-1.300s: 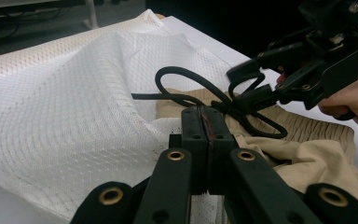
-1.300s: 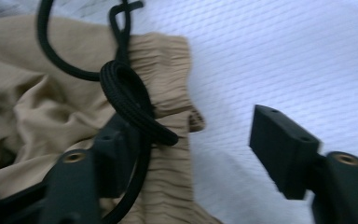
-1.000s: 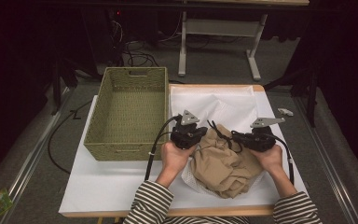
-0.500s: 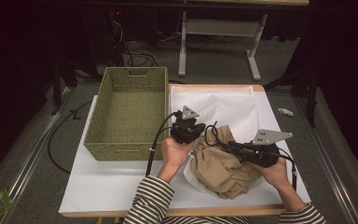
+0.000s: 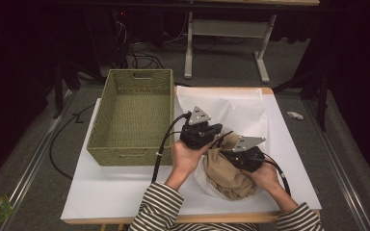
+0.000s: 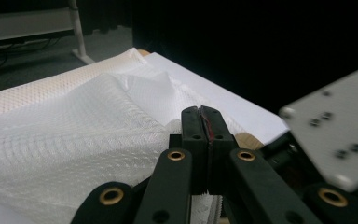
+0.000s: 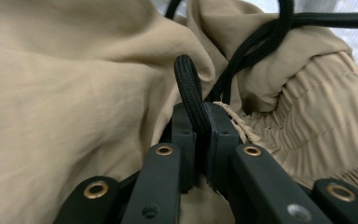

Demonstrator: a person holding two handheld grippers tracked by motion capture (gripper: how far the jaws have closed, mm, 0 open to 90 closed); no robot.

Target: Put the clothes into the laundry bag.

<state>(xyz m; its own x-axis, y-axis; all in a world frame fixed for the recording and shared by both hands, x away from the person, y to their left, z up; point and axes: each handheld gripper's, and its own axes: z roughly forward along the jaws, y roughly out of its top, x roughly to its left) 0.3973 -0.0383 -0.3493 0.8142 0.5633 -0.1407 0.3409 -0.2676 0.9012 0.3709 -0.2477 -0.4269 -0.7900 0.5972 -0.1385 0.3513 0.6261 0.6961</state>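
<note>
A crumpled tan garment (image 5: 226, 175) with an elastic waistband (image 7: 317, 116) lies on a white mesh cloth (image 5: 231, 108) at the table's near right. My right gripper (image 5: 231, 155) rests on top of the garment. In the right gripper view its jaws (image 7: 203, 123) are shut on the garment's black drawstring (image 7: 189, 84), which loops up out of them. My left gripper (image 5: 211, 131) hovers at the garment's far left edge. Seen in the left gripper view, it (image 6: 207, 122) is shut with nothing visible between the pads, and it points out over the mesh cloth (image 6: 74, 121).
A woven green basket (image 5: 132, 144) stands empty on the left of the white table (image 5: 125, 187), close beside my left hand. Black cables trail from both grippers. A small white scrap (image 5: 294, 115) lies on the floor past the table's right edge.
My right gripper has moved left and nearer across the garment, with the drawstring in its jaws. The left gripper has risen slightly. The garment has bunched up more.
</note>
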